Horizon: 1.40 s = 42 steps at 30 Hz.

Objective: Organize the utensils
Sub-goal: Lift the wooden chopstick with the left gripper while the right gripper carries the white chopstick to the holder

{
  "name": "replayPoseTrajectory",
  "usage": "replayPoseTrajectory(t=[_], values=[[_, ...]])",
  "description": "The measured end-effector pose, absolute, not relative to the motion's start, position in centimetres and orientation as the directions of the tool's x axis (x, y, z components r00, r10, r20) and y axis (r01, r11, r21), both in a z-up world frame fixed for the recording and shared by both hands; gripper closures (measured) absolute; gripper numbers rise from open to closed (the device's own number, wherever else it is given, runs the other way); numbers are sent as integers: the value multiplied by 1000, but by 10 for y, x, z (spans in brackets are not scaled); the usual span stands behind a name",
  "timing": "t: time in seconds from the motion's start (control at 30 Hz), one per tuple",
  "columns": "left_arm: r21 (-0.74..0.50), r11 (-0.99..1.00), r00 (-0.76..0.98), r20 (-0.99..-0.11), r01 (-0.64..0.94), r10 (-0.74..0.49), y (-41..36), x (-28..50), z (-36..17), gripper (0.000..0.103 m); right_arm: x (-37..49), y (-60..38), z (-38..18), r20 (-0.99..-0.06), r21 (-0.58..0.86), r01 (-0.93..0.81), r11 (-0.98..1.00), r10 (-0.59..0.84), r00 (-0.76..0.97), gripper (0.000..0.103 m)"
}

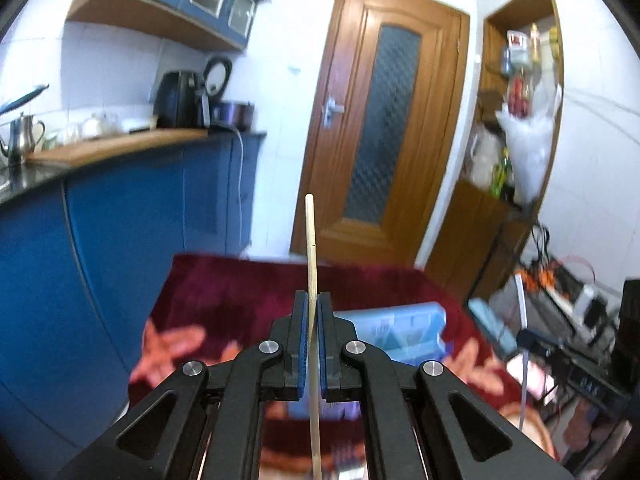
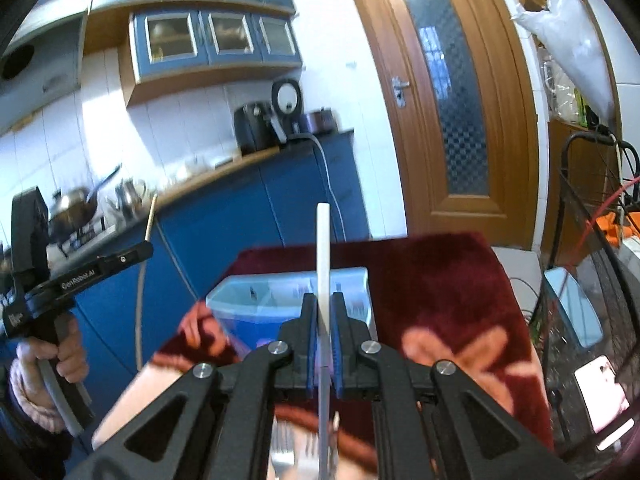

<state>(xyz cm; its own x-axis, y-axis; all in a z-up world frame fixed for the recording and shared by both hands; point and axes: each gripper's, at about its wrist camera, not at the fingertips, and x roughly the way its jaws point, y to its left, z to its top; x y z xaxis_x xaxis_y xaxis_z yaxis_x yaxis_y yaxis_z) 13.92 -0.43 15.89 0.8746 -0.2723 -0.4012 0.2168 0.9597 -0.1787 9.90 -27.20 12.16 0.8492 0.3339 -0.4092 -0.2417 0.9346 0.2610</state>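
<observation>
My left gripper is shut on a thin wooden chopstick that sticks up past the fingertips, held above the dark red patterned cloth. My right gripper is shut on a flat white utensil handle that also points up. A pale blue plastic organizer box with dividers sits on the cloth just beyond the right gripper; it also shows in the left wrist view. Metal forks lie below the right gripper. The left gripper and the hand holding it show in the right wrist view.
Blue kitchen cabinets with a wooden counter run along the left, carrying a kettle and black appliances. A wooden door stands behind the table. Shelves, bags and cables crowd the right side.
</observation>
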Motion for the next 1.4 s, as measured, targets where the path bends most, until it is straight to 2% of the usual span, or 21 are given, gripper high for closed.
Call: replayPoseTrajectory(t=[0.27, 0.67, 0.87, 1.1, 1.4], values=[[-191, 965, 941, -254, 178, -223, -13, 178, 175, 99, 136, -263, 140, -276, 226, -251, 941, 309, 910, 95], [-243, 956, 952, -215, 162, -216, -37, 224, 133, 99, 186, -254, 115, -218, 269, -250, 930, 311, 925, 95], [-176, 977, 976, -158, 125, -153, -45, 216, 118, 99, 187, -238, 104, -189, 155, -253, 955, 280, 941, 95], [-117, 983, 969, -183, 143, -162, -56, 209, 103, 99, 193, -233, 89, -188, 111, -245, 963, 262, 947, 95], [-121, 976, 947, -244, 183, -208, -52, 193, 80, 99, 175, -244, 68, -264, 88, -242, 966, 257, 930, 95]])
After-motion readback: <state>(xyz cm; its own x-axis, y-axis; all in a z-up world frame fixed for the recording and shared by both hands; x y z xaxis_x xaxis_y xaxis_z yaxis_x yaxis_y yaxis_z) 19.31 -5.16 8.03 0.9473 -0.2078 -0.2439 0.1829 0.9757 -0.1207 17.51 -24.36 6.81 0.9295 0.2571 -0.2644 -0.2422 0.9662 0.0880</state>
